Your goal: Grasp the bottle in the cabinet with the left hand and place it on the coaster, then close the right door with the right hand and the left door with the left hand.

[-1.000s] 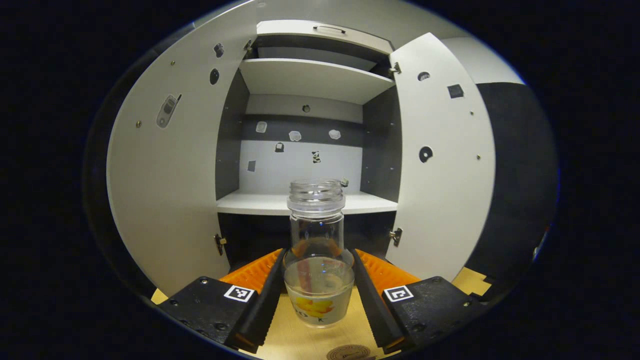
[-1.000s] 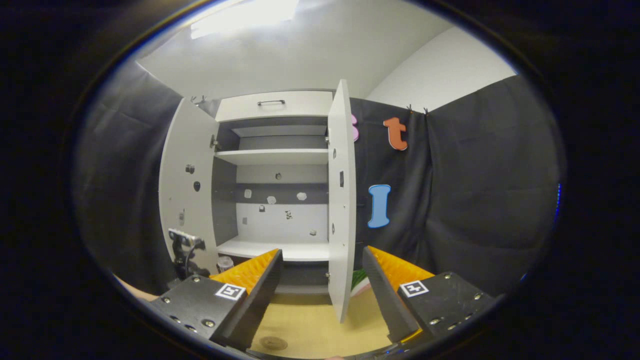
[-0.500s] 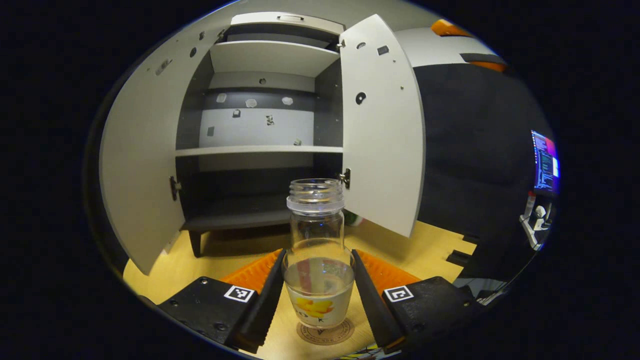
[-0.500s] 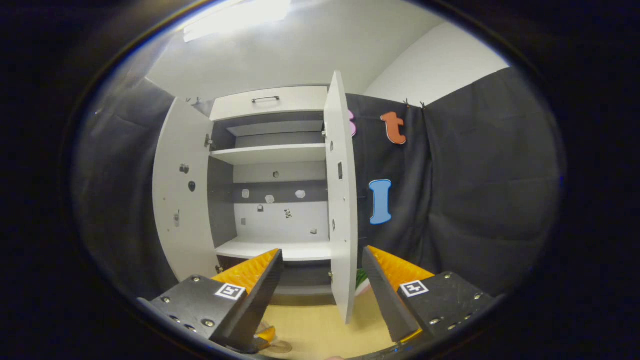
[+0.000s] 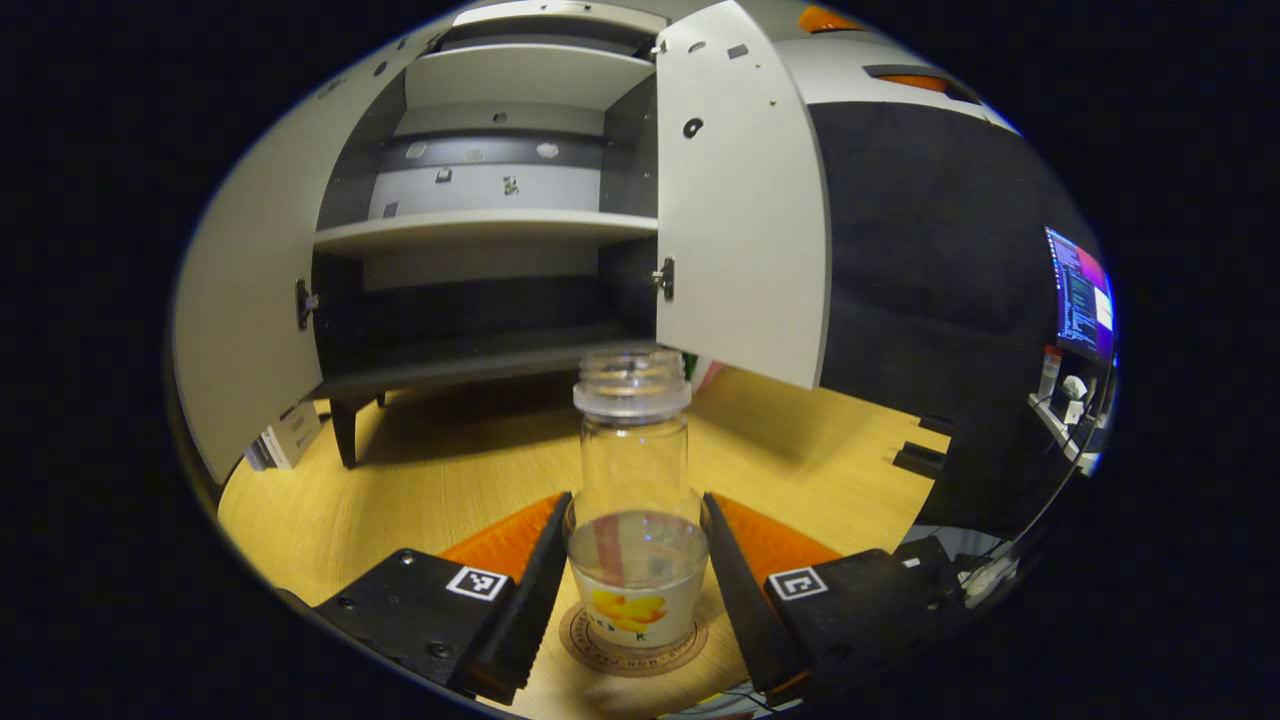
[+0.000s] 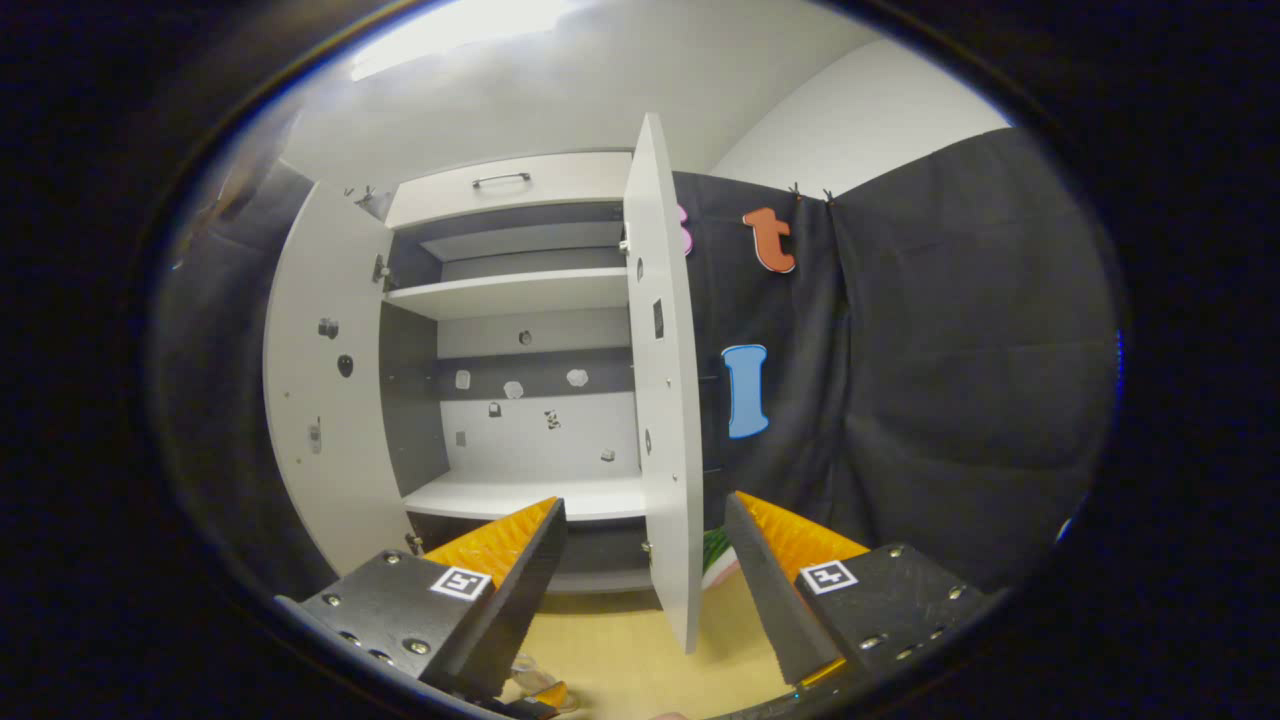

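Note:
A clear, capless bottle (image 5: pixel 632 500) with a little liquid and a yellow-printed label stands upright between the fingers of my left gripper (image 5: pixel 632 590), which is shut on its lower body. Its base rests on the round brown coaster (image 5: pixel 633 645) on the wooden surface. Behind it the white cabinet (image 5: pixel 480 228) stands with its left door (image 5: pixel 240 300) and right door (image 5: pixel 740 200) both swung wide. In the right gripper view, my right gripper (image 6: pixel 645 600) is open and holds nothing. The right door (image 6: pixel 665 400) stands edge-on just beyond its fingers, and the left door (image 6: pixel 320 400) is farther left.
A lit screen (image 5: pixel 1085 300) and small items sit at the far right. A white box (image 5: pixel 285 440) leans by the left door's foot. Something green and red (image 6: pixel 712 555) lies behind the right door. Bare wood surface (image 5: pixel 470 470) stretches in front of the cabinet.
My left gripper has drawn back from the cabinet and come down with the bottle, whose base now sits on the coaster. The right gripper has shifted slightly and stays open.

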### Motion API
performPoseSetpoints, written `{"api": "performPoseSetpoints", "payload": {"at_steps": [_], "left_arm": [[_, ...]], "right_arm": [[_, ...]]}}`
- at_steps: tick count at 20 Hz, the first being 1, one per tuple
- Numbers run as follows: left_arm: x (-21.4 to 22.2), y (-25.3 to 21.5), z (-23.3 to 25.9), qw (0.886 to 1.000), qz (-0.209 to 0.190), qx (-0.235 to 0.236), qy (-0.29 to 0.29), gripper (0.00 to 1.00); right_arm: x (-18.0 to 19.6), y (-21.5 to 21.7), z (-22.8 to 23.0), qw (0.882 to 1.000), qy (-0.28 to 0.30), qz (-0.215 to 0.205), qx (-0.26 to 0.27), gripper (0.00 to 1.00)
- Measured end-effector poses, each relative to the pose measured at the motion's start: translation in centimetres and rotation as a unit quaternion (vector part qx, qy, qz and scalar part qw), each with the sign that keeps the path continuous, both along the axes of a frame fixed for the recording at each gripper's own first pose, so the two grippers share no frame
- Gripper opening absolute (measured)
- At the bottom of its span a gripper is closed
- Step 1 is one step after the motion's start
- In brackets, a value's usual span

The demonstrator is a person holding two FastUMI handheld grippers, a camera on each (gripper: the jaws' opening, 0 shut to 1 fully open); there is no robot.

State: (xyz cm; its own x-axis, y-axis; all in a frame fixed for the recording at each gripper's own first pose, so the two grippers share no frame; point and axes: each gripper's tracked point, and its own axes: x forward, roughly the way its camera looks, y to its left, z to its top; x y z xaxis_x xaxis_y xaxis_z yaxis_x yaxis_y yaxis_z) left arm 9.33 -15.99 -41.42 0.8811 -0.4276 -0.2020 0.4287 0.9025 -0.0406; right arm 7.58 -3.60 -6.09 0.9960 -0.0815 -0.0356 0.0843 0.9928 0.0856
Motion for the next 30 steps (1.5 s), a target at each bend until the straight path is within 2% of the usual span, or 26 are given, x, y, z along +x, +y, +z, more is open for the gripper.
{"api": "performPoseSetpoints", "payload": {"at_steps": [1, 2, 4, 7, 8, 9, 10, 12, 15, 16, 18, 20, 22, 24, 27, 29, 30], "left_arm": [[-0.2, -0.4, -0.6, 1.0, -0.013, 0.011, 0.016, 0.81], [-0.7, -0.3, -1.1, 0.999, -0.019, 0.02, 0.025, 0.81], [-0.9, 0.5, -0.3, 0.999, -0.013, 0.023, 0.024, 0.83], [-1.1, 1.2, 0.9, 0.999, -0.015, 0.021, 0.03, 0.87], [-1.3, 1.5, 1.5, 0.999, -0.015, 0.021, 0.035, 0.87], [-1.4, 1.9, 2.5, 0.999, -0.013, 0.018, 0.033, 0.88], [-1.5, 2.0, 3.6, 0.999, -0.014, 0.011, 0.029, 0.88], [-2.0, 2.3, 5.8, 1.0, -0.017, 0.003, 0.022, 0.88], [-2.9, 3.1, 9.8, 1.0, -0.016, -0.01, 0.012, 0.87], [-3.0, 3.7, 11.2, 1.0, -0.008, -0.013, 0.005, 0.87], [-3.4, 4.7, 14.2, 1.0, 0.0, -0.028, -0.002, 0.93], [-3.7, 5.6, 16.8, 0.999, 0.0, -0.039, -0.004, 0.97], [-3.5, 7.7, 20.0, 0.999, 0.017, -0.04, -0.028, 0.96], [-3.7, 8.8, 23.0, 0.997, 0.013, -0.048, -0.051, 0.96], [-3.6, 11.5, 25.5, 0.997, 0.02, -0.048, -0.059, 0.96], [-3.4, 13.2, 26.6, 0.997, 0.035, -0.049, -0.057, 0.96], [-3.2, 14.0, 27.2, 0.996, 0.041, -0.05, -0.06, 0.96]], "right_arm": [[0.1, 0.2, -0.5, 1.0, 0.006, 0.002, -0.002, 0.97], [0.1, 0.1, -0.8, 1.0, 0.012, 0.0, -0.005, 0.94], [0.0, 0.0, -1.0, 1.0, 0.017, -0.003, -0.009, 0.97], [-0.9, -0.1, -0.6, 1.0, 0.007, -0.002, -0.004, 0.97], [-1.2, -0.3, -0.3, 1.0, 0.004, -0.004, 0.0, 0.94], [-1.5, -0.6, -0.2, 1.0, 0.001, -0.005, 0.003, 0.97], [-1.8, -0.8, 0.0, 1.0, -0.001, -0.008, 0.004, 0.94], [-2.3, -1.4, 0.4, 1.0, -0.007, -0.011, 0.005, 0.97], [-3.0, -2.0, 1.7, 0.999, -0.029, -0.005, 0.018, 0.97], [-3.1, -2.2, 2.1, 0.999, -0.036, 0.0, 0.03, 0.94], [-2.5, -3.5, 2.5, 0.998, -0.044, -0.007, 0.047, 0.97], [-1.7, -5.5, 2.6, 0.998, -0.043, -0.027, 0.043, 0.93], [-0.8, -7.6, 2.5, 0.998, -0.036, -0.046, 0.024, 0.96], [0.6, -9.4, 2.2, 0.998, -0.026, -0.055, 0.003, 0.96], [3.2, -12.6, 1.9, 0.996, -0.012, -0.081, -0.022, 0.93], [5.3, -13.7, 1.8, 0.996, -0.009, -0.086, -0.025, 0.97], [6.4, -14.3, 1.6, 0.996, -0.004, -0.088, -0.026, 0.94]]}}
